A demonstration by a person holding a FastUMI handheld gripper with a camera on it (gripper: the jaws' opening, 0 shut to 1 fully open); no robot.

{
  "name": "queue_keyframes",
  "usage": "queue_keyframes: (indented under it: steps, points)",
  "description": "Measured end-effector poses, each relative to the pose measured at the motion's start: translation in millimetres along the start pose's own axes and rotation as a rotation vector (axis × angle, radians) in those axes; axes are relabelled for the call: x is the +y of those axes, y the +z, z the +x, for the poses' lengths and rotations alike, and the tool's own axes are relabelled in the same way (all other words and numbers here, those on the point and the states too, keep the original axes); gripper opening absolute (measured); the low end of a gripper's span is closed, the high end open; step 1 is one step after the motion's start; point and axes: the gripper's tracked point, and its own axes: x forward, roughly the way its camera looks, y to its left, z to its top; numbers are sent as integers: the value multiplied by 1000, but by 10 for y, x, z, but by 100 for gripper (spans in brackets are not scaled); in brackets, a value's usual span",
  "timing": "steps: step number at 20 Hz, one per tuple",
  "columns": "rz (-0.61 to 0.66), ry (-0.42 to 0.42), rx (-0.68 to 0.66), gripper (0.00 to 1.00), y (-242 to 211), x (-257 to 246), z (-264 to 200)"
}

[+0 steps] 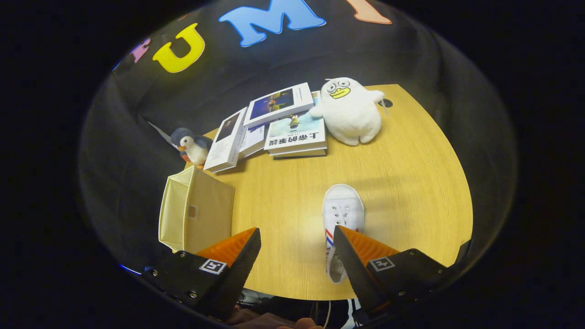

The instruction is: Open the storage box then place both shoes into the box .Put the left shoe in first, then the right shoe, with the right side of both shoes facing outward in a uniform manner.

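1. Gripper (297, 237) held above the table (402, 183), fingers spread wide apart, nothing between them but bare tabletop.
2. White shoe (342, 214) flat on the table, toe pointing away toward the books, heel end partly hidden behind the right finger; red and blue stripes on its side just beside that fingertip.
3. Not gripped: right finger overlaps the shoe in the view, contact impossible to tell.
4. Cream fabric box (196, 214) standing on the table near its left edge, just ahead of the left finger and well apart from the shoe; seen from outside and above, whether open or closed unclear.
5. Beyond the box, a small penguin toy (192, 144) at the table's far left edge, just beside the books.
6. Books (274, 123) in a loose pile at the far side of the table, some stacked flat, one leaning against the others.
7. White duck plush (349, 112) upright to the right of the books, touching them.
8. Black cloth wall (137, 114) behind the table.
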Motion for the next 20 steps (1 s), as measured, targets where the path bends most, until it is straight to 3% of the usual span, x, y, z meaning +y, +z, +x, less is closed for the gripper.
queue_keyframes:
  steps: [9, 17, 20]
  points:
    - [105, -65, 155, 97, -493, -722, 288]
    - [9, -117, 277, 93, -789, -1087, 727]
    - [-36, -142, 310, 85, -836, -1180, 901]
